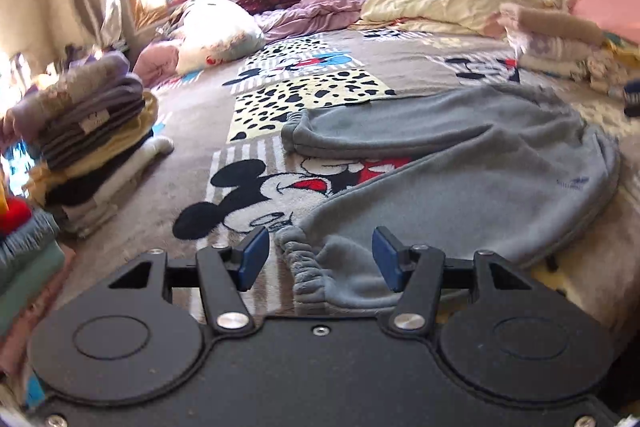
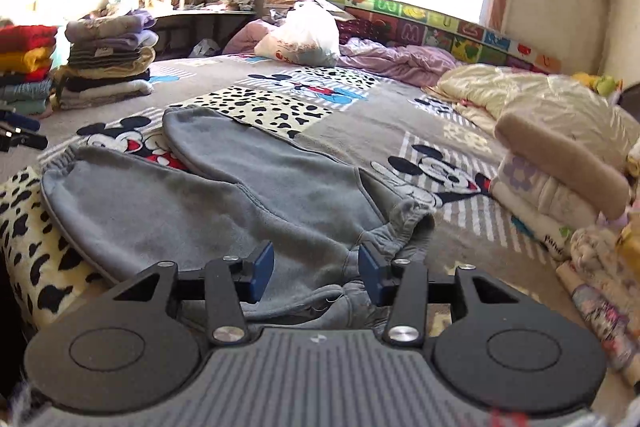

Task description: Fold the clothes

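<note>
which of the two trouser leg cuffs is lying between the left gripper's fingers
The near cuff, the bunched elastic end right in front of the open left gripper. The other cuff lies farther up the bed, beside the spotted patch on the blanket.

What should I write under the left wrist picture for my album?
Open left hand-held gripper lines up on the elastic cuff of grey sweatpants spread on a Mickey Mouse blanket.
</note>
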Tool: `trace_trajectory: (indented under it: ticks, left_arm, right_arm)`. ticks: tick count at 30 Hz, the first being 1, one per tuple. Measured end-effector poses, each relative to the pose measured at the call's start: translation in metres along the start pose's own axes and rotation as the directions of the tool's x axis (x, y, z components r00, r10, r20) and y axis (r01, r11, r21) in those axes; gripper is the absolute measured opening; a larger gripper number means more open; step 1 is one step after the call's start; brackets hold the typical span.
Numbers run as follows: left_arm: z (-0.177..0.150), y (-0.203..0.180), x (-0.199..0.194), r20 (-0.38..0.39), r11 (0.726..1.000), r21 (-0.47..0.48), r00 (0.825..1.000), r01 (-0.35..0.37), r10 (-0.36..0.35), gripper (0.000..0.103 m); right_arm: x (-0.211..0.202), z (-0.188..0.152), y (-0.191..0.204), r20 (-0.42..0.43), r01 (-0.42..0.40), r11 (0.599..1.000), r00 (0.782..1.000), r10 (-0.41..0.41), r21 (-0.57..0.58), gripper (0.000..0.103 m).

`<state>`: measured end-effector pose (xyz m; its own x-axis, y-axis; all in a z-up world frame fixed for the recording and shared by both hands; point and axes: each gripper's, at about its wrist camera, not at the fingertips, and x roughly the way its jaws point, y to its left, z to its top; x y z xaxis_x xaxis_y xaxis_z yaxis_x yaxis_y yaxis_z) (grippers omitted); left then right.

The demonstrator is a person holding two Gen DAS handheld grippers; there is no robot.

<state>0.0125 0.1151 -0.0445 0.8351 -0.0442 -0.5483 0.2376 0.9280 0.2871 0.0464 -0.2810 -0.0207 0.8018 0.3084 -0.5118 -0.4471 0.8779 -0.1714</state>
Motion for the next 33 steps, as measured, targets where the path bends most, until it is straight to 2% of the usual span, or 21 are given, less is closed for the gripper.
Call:
trace_trajectory:
  ticks: [3, 6, 11, 14, 19, 21, 22, 23, 24, 25, 26, 29, 31, 33]
  left_arm:
    - [-0.01, -0.008, 0.009, -0.04, 0.996, 0.089, 0.999, -0.012, 0.016, 0.056]
    - [-0.02, -0.015, 0.019, -0.083, 0.986, 0.164, 0.996, -0.021, 0.035, 0.056]
    - [-0.034, -0.026, 0.034, -0.141, 0.96, 0.279, 0.988, -0.024, 0.066, 0.055]
    - [-0.036, -0.03, 0.037, -0.136, 0.941, 0.338, 0.988, -0.024, 0.073, 0.055]
    - [-0.041, -0.035, 0.041, -0.116, 0.898, 0.438, 0.989, -0.028, 0.088, 0.055]
    - [-0.042, -0.037, 0.043, -0.107, 0.885, 0.465, 0.99, -0.027, 0.087, 0.049]
    - [-0.043, -0.038, 0.044, -0.102, 0.878, 0.479, 0.991, -0.027, 0.087, 0.04]
    - [-0.043, -0.039, 0.044, -0.098, 0.87, 0.492, 0.991, -0.027, 0.086, 0.037]
    - [-0.043, -0.039, 0.046, -0.095, 0.866, 0.5, 0.992, -0.029, 0.088, 0.035]
    - [-0.043, -0.039, 0.047, -0.092, 0.862, 0.506, 0.992, -0.031, 0.09, 0.029]
    - [-0.041, -0.037, 0.048, -0.092, 0.866, 0.5, 0.992, -0.033, 0.091, 0.022]
    - [-0.022, -0.016, 0.042, -0.079, 0.935, 0.355, 0.996, -0.009, 0.039, 0.016]
    - [-0.004, -0.001, 0.042, -0.05, 0.969, 0.248, 0.998, -0.01, 0.023, 0.013]
    - [0.015, 0.012, 0.044, -0.02, 0.989, 0.149, 1.0, -0.012, 0.015, 0.011]
  right_arm:
    - [0.001, -0.01, 0.004, -0.049, 0.007, 0.987, 0.999, -0.015, -0.162, 0.051]
    - [0.007, -0.024, 0.008, -0.111, 0.012, 0.953, 0.993, -0.048, -0.303, 0.05]
    - [0.026, -0.046, 0.017, -0.188, 0.02, 0.916, 0.977, -0.104, -0.4, 0.049]
    - [0.039, -0.052, 0.021, -0.218, 0.009, 0.891, 0.968, -0.12, -0.453, 0.049]
    - [0.053, -0.061, 0.03, -0.213, -0.001, 0.826, 0.966, -0.145, -0.564, 0.049]
    - [0.057, -0.064, 0.034, -0.209, -0.007, 0.799, 0.967, -0.148, -0.601, 0.049]
    - [0.06, -0.066, 0.035, -0.207, -0.011, 0.786, 0.967, -0.15, -0.619, 0.047]
    - [0.062, -0.068, 0.036, -0.206, -0.016, 0.779, 0.968, -0.146, -0.627, 0.041]
    - [0.063, -0.067, 0.035, -0.206, -0.025, 0.791, 0.97, -0.128, -0.611, 0.037]
    - [0.063, -0.064, 0.035, -0.203, -0.033, 0.8, 0.973, -0.113, -0.6, 0.035]
    - [0.062, -0.063, 0.033, -0.201, -0.038, 0.81, 0.974, -0.1, -0.585, 0.03]
    - [0.055, -0.057, 0.026, -0.183, -0.042, 0.846, 0.981, -0.066, -0.532, 0.016]
    - [0.046, -0.046, 0.018, -0.156, -0.027, 0.871, 0.986, -0.057, -0.49, 0.015]
    - [0.039, -0.033, 0.008, -0.129, -0.012, 0.899, 0.99, -0.05, -0.439, 0.014]
